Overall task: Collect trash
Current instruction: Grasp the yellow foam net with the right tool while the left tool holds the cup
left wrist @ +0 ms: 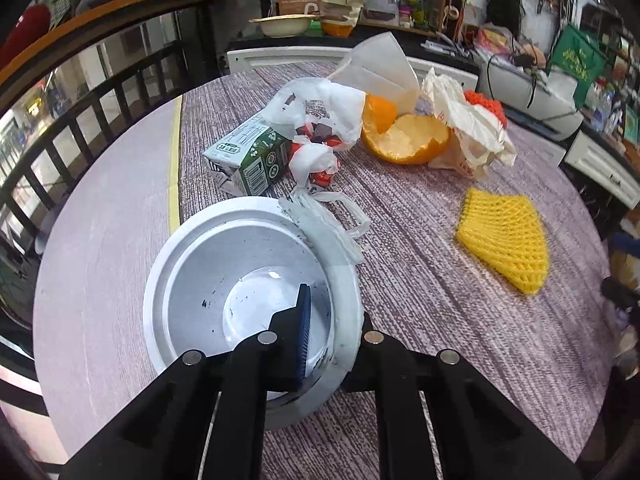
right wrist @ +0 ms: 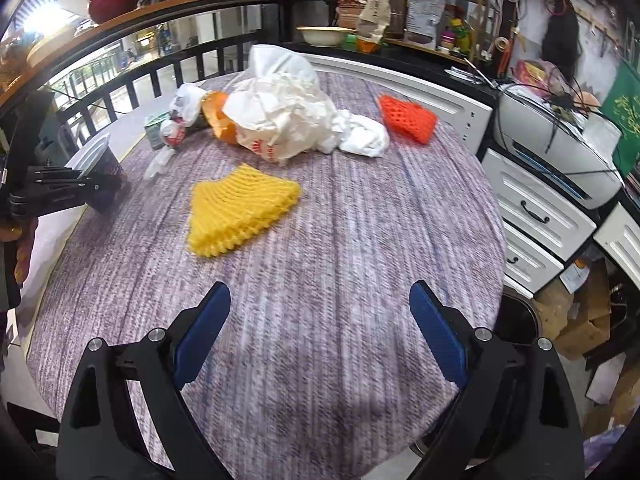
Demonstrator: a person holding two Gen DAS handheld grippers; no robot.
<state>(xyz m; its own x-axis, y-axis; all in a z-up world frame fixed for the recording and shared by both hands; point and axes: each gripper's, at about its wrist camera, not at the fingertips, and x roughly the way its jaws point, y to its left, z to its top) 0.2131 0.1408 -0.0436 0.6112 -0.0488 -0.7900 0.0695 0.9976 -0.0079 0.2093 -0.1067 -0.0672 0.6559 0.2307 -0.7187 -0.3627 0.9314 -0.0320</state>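
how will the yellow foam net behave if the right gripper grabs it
The yellow net looks like soft mesh, so it will probably squash and flop. It lies flat, so it likely won't roll. It seems light and may slide on the table.

Yellow foam net [right wrist: 240,208]; orange-red net [right wrist: 408,118]; purple streaked tablecloth [right wrist: 360,260].

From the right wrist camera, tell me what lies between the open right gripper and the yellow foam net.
Nothing: only bare tablecloth separates the right gripper from the yellow foam net, as the right wrist view shows.
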